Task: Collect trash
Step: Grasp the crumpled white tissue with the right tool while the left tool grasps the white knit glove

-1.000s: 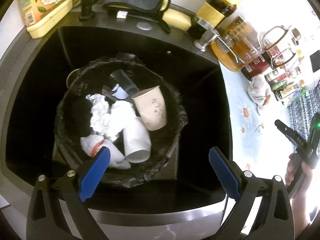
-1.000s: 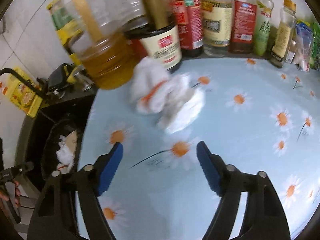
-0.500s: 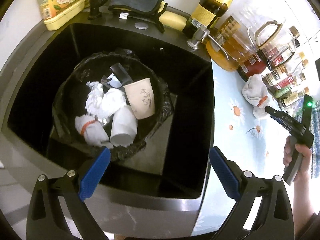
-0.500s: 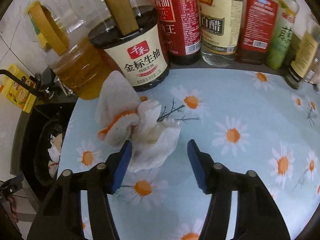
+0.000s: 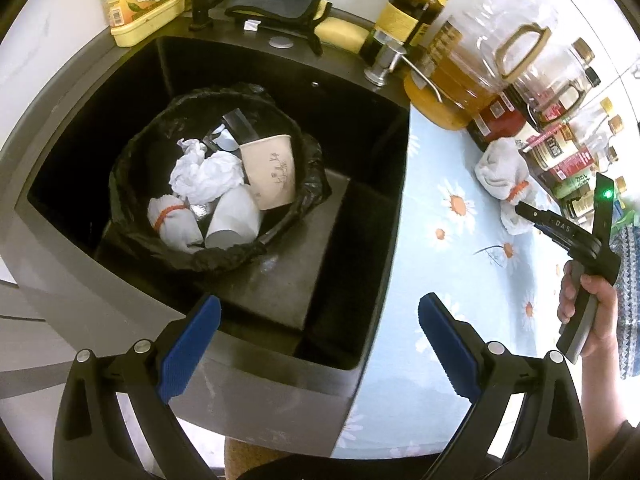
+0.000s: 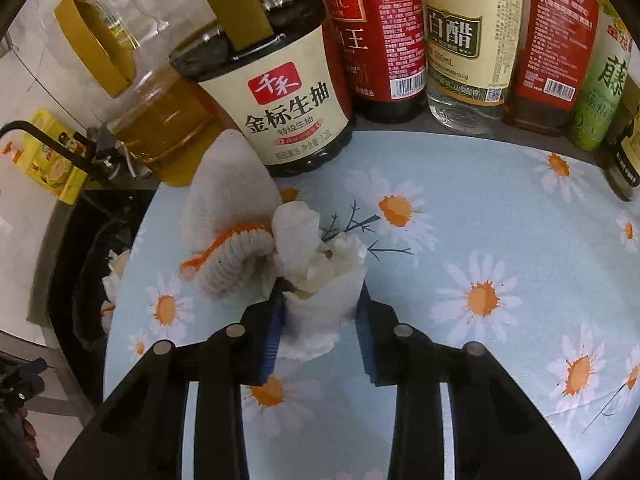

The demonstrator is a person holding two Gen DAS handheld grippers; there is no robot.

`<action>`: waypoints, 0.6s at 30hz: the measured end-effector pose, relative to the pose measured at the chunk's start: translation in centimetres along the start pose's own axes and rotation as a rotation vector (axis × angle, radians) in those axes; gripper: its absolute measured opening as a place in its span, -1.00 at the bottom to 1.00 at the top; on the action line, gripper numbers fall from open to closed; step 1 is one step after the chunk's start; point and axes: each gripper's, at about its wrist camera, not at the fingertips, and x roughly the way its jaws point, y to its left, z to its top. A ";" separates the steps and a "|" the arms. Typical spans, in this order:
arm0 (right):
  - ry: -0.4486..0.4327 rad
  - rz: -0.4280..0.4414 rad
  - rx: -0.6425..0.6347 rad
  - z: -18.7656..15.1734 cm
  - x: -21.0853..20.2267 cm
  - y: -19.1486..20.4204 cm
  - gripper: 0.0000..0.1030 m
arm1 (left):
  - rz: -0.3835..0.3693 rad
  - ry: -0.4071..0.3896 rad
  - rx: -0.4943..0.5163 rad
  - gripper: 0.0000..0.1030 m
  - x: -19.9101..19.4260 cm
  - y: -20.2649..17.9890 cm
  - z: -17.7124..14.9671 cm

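A crumpled white tissue (image 6: 320, 268) lies on the daisy-print counter mat (image 6: 480, 208). My right gripper (image 6: 320, 296) is shut on it: the jaws are closing tight and both blue pads press its sides. A white sock with an orange band (image 6: 228, 216) touches the tissue on its left. The left wrist view shows the same sock (image 5: 500, 164), and the right gripper (image 5: 522, 210) held by a hand. My left gripper (image 5: 320, 320) hangs open and empty over the sink's front edge. The black-bagged bin (image 5: 310, 156) in the sink holds paper cups, wads and another banded sock.
Soy sauce, vinegar and oil bottles (image 6: 292, 92) stand in a row right behind the tissue. The black sink (image 5: 360, 208) sits left of the mat. A tap, a dark cloth (image 5: 276, 0) and a yellow box (image 5: 140, 4) are on its far rim.
My right gripper moved forward and down to the tissue and shut on it. My left gripper drew back from the bin toward the sink's front edge, still open.
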 end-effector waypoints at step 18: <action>-0.075 0.106 0.073 -4.1 -6.8 -4.6 -0.36 | -0.051 0.022 0.171 0.87 2.0 -8.8 1.7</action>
